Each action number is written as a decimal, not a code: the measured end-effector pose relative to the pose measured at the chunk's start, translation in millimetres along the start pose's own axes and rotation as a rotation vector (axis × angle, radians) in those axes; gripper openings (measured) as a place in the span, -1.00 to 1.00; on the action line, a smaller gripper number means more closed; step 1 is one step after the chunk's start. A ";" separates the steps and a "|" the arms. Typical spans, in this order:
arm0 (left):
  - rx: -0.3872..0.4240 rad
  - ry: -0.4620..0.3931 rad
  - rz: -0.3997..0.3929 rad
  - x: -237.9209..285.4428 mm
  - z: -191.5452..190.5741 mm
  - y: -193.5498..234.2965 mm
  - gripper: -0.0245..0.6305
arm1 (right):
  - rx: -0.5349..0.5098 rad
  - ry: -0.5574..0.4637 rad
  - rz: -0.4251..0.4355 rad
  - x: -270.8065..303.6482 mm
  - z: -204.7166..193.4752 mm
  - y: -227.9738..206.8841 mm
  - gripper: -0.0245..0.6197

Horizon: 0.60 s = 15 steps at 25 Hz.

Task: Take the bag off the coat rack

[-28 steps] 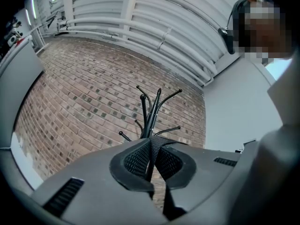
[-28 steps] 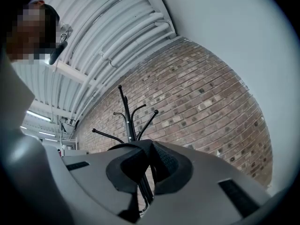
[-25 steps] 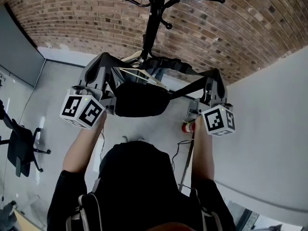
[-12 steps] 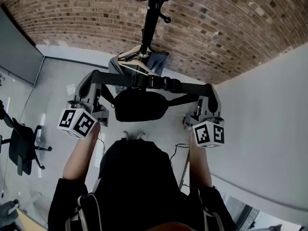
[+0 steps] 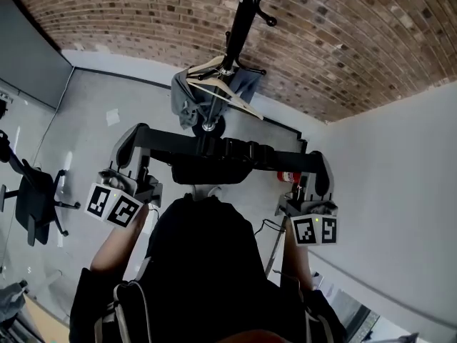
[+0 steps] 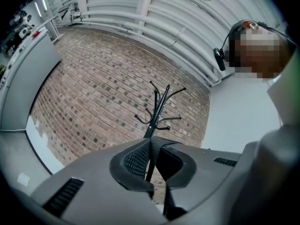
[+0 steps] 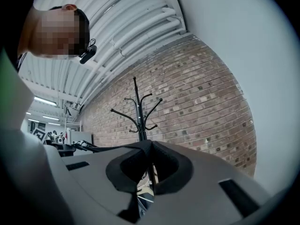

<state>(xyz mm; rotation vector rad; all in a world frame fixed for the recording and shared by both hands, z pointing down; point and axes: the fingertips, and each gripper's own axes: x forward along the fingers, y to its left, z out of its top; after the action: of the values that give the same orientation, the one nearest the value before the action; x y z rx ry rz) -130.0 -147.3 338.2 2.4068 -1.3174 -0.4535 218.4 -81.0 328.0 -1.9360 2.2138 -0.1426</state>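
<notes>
- Head view: the bag (image 5: 211, 170) hangs from its strap (image 5: 235, 150), which is stretched between your two grippers, clear of the coat rack (image 5: 239, 20) hooks.
- Your left gripper (image 6: 151, 146) and right gripper (image 7: 149, 149) each have their jaws pressed together on the strap webbing.
- The lift-off looks done. What's left, I judge, is carrying the bag away and setting it down.

Red brick wall (image 5: 343, 48) runs across the far side, with a plain white wall (image 5: 400, 191) on the right and pale grey floor (image 5: 107, 148) below. Black office chair (image 5: 32, 206) sits left, ribbed white ceiling (image 6: 154, 8) overhead.
</notes>
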 end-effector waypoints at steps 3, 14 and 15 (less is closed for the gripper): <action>0.000 -0.011 0.017 -12.7 1.8 1.3 -0.85 | -0.007 0.027 0.002 -9.9 -2.7 8.6 -0.86; 0.134 -0.006 0.031 -37.3 0.5 -0.7 -0.85 | -0.086 0.023 -0.058 -32.7 -5.4 17.6 -0.86; 0.150 -0.017 0.027 -38.7 0.6 -1.3 -0.85 | -0.098 0.013 -0.069 -33.6 -4.0 17.4 -0.86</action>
<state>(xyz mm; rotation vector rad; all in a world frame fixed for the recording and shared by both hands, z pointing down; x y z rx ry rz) -149.3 -113.8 341.2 2.5068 -1.4366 -0.3808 204.9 -45.5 331.2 -2.0686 2.2023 -0.0577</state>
